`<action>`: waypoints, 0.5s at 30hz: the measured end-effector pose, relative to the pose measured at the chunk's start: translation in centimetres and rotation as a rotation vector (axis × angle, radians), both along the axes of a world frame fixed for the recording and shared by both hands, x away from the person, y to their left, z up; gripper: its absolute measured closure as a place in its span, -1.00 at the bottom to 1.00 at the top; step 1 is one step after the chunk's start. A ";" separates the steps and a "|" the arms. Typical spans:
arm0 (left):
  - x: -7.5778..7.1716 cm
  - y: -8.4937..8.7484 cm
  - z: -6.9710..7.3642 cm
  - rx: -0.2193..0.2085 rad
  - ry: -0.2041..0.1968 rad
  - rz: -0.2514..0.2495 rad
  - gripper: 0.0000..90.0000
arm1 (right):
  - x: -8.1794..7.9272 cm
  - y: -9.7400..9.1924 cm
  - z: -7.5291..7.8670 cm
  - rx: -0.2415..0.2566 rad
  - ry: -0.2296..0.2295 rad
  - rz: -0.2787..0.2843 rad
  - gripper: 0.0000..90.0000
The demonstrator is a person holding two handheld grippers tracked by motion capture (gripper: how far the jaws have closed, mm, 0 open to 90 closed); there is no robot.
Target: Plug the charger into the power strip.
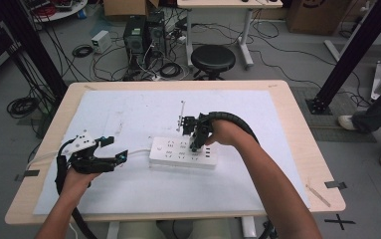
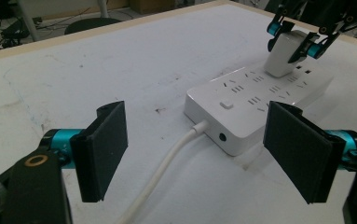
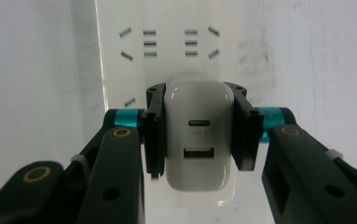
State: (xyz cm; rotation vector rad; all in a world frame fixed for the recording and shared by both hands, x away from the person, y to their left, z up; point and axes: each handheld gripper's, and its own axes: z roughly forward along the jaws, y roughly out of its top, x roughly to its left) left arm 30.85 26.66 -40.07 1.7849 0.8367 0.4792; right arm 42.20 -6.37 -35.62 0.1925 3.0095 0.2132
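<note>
At left we find the left gripper (image 1: pixel 120 149) with jaws wide apart, holding nothing, just beside the white power strip (image 1: pixel 178 154) mid-table. The right gripper (image 1: pixel 196 146) clamps a white charger (image 3: pixel 198 135) standing on the strip. No legible writing.

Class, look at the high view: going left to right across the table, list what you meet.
Left gripper → white cable → power strip → right gripper, holding the white charger, which is visible in the right gripper view.
</note>
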 end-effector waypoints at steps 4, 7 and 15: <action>-0.1 0.4 0.0 -0.003 0.002 0.009 -0.51 | 0.3 -0.1 0.0 0.006 0.015 -0.008 0.42; -0.1 0.5 0.0 -0.009 -0.001 0.014 -0.51 | 0.4 -0.2 0.0 0.011 0.024 -0.017 0.42; -0.2 0.5 -0.1 -0.018 -0.003 0.014 -0.52 | 0.6 -0.1 -0.2 0.012 0.036 -0.033 0.42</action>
